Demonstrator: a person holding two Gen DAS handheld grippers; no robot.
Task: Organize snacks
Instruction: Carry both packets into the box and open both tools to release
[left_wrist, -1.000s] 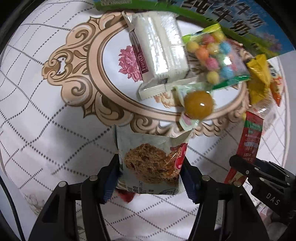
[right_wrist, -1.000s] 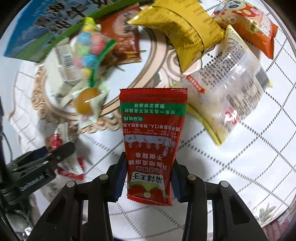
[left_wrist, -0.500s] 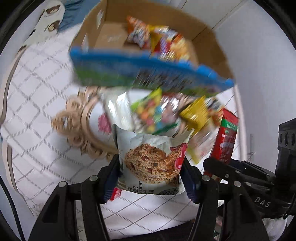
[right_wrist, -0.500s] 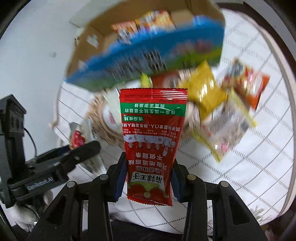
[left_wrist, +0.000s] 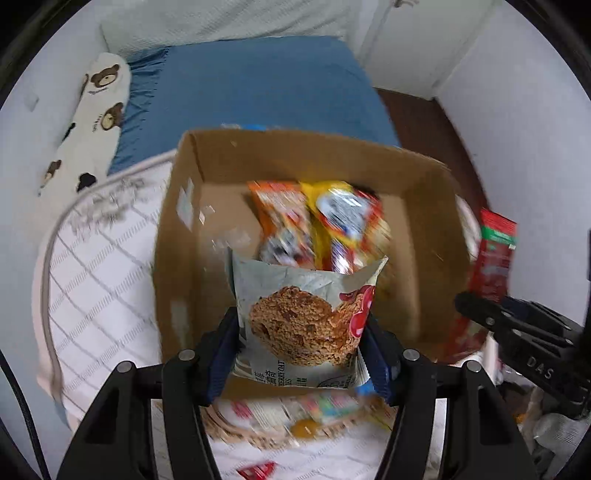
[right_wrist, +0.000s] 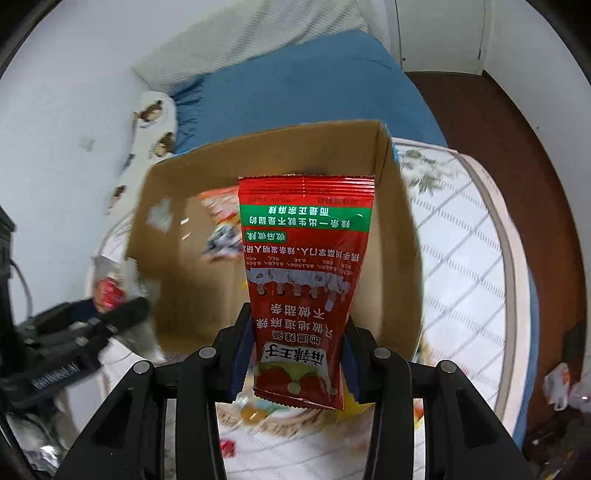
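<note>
My left gripper (left_wrist: 301, 347) is shut on a pale cookie packet (left_wrist: 306, 317) with a brown oat cookie printed on it, held above the open cardboard box (left_wrist: 177, 266). In the right wrist view my right gripper (right_wrist: 297, 354) is shut on a long red snack packet (right_wrist: 303, 280) with a green band, hanging over the same cardboard box (right_wrist: 402, 258). Orange and yellow snack bags (left_wrist: 325, 225) lie inside the box. The red snack packet (left_wrist: 493, 258) and the right gripper's finger (left_wrist: 517, 321) show at the right edge of the left view.
The box stands on a white quilted table cover (left_wrist: 96, 280). Loose snacks (left_wrist: 303, 413) lie blurred below the grippers. Beyond the box is a blue bed (left_wrist: 251, 85) with a bear-print pillow (left_wrist: 92, 110). White walls and a brown floor (right_wrist: 491, 129) surround it.
Both grippers have risen and swung from above the loose snack pile to above the cardboard box, each keeping its packet. The box interior and the bed have come into view.
</note>
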